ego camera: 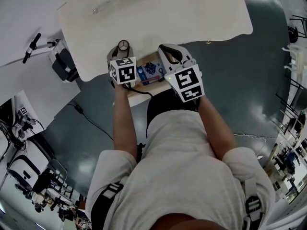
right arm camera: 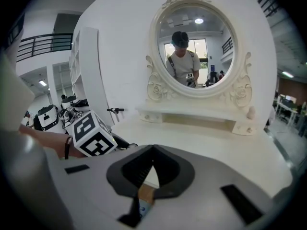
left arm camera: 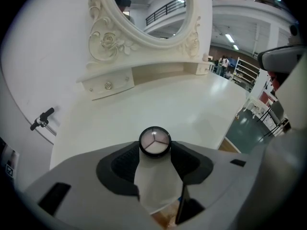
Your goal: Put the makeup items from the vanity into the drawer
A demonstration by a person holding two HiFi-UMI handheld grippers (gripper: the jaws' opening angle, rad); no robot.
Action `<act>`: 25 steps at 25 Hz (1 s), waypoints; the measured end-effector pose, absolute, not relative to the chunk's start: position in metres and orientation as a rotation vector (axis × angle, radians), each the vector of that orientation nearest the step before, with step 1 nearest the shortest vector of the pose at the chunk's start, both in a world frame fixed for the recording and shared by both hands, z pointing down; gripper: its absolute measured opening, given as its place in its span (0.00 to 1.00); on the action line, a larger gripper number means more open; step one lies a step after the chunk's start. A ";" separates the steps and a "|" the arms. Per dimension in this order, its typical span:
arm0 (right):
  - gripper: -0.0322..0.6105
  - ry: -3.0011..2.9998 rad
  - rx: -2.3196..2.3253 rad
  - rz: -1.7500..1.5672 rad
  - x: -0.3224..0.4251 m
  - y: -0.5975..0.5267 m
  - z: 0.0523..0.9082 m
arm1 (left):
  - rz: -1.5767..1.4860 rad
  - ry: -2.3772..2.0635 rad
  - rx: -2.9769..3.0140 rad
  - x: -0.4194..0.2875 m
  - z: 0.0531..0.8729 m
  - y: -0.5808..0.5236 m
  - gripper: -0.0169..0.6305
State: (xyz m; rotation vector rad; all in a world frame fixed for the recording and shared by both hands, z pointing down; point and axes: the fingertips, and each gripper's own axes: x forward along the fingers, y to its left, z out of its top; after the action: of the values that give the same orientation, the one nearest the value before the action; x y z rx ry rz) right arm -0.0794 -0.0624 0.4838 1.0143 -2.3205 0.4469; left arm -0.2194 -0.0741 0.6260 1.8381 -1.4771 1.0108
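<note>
Pinching the round compact [left arm camera: 154, 141] by its rim, left tongs [left arm camera: 154, 147] held something likely light, rigid, slick, crackable; right tongs [right arm camera: 152, 150] pressed together, empty.

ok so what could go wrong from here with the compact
The compact sits only at the tips of the left hand-held gripper, pinched by its round rim, so it could slip and drop. The drawer shows just a narrow opening past the table edge and already holds blue items, so the compact might hit the edge or land on them.
</note>
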 end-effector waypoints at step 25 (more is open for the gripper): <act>0.07 -2.356 0.943 0.488 -0.040 -0.012 0.494 | 0.917 -1.541 1.914 -0.139 0.588 -0.003 0.35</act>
State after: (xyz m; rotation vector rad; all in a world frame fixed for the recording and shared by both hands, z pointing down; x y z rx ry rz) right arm -0.0396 -0.0122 0.4943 0.9432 -2.3559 0.4877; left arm -0.1394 -0.0028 0.5885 1.9144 -1.5411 0.9166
